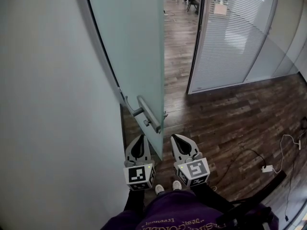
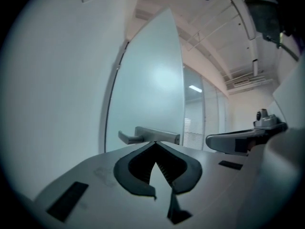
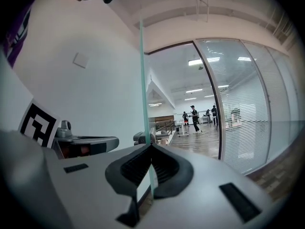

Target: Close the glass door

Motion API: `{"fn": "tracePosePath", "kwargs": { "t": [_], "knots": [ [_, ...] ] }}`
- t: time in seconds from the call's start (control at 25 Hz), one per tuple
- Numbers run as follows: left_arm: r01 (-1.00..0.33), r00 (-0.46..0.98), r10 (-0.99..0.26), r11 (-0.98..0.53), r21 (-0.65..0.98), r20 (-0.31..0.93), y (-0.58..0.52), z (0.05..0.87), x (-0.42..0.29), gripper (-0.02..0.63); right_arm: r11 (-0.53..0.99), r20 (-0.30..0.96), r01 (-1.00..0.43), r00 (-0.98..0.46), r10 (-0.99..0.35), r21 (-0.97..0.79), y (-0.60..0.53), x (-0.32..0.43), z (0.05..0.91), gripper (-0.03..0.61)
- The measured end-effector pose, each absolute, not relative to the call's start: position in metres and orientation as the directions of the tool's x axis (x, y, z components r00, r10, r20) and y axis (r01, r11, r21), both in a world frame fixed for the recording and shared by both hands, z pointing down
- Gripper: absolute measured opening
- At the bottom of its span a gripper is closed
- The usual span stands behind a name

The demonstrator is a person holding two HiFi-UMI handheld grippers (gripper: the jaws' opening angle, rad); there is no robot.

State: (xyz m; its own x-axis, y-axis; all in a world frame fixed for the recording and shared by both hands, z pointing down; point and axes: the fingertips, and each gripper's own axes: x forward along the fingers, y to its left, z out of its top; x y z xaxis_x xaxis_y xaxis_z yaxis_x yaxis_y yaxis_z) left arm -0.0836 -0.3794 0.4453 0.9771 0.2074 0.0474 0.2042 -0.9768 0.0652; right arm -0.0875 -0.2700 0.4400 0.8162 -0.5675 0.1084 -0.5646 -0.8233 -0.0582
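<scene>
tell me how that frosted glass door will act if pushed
The frosted glass door is a tall rigid pane, so it probably swings heavily without flexing. Its smooth face looks slippery; the bar handle likely gives surer purchase.

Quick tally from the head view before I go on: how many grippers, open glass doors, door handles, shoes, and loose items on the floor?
Grippers: 2, the left gripper and the right gripper
Glass door, standing open: 1
Door handle: 1
Shoes: 2, the left shoe and the right shoe
White adapter with its cable on the floor: 1
Total: 7
</scene>
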Motion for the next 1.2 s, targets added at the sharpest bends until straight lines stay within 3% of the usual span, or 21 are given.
{"fn": "tracePosePath", "kwargs": {
  "t": [0.08, 0.2, 0.36, 0.48, 0.8, 1.04, 1.2],
  "knots": [
    [0.292, 0.956, 0.292, -0.956, 0.019, 0.002, -0.375, 0.435, -0.08, 0.002, -0.822, 0.104, -0.566, 0.816, -0.569, -0.061, -0.269, -0.088, 0.439, -0.003],
    [0.319, 0.948, 0.319, -0.946, -0.053, 0.006, -0.381, 0.425, -0.073, 0.002, -0.823, 0.107, -0.564, 0.816, -0.568, -0.069, -0.266, -0.088, 0.44, -0.003],
    [0.325, 0.946, 0.317, -0.918, -0.228, 0.069, -0.396, 0.439, -0.059, 0.005, -0.819, 0.104, -0.57, 0.812, -0.574, -0.068, -0.267, -0.09, 0.441, -0.003],
    [0.338, 0.941, 0.317, -0.876, -0.345, 0.119, -0.406, 0.452, -0.042, 0.049, -0.822, 0.112, -0.565, 0.815, -0.569, -0.067, -0.269, -0.087, 0.448, -0.003],
    [0.289, 0.956, 0.222, -0.819, -0.495, 0.19, -0.421, 0.465, -0.013, 0.064, -0.813, 0.108, -0.577, 0.805, -0.583, -0.08, -0.273, -0.089, 0.448, -0.004],
    [0.405, 0.914, 0.224, -0.528, -0.747, 0.338, -0.426, 0.479, 0.008, 0.097, -0.813, 0.122, -0.577, 0.803, -0.583, -0.083, -0.278, -0.09, 0.446, -0.003],
    [0.399, 0.917, 0.178, -0.349, -0.848, 0.358, -0.429, 0.487, 0.021, 0.097, -0.805, 0.12, -0.588, 0.796, -0.594, -0.082, -0.283, -0.09, 0.448, -0.003]
  ]
}}
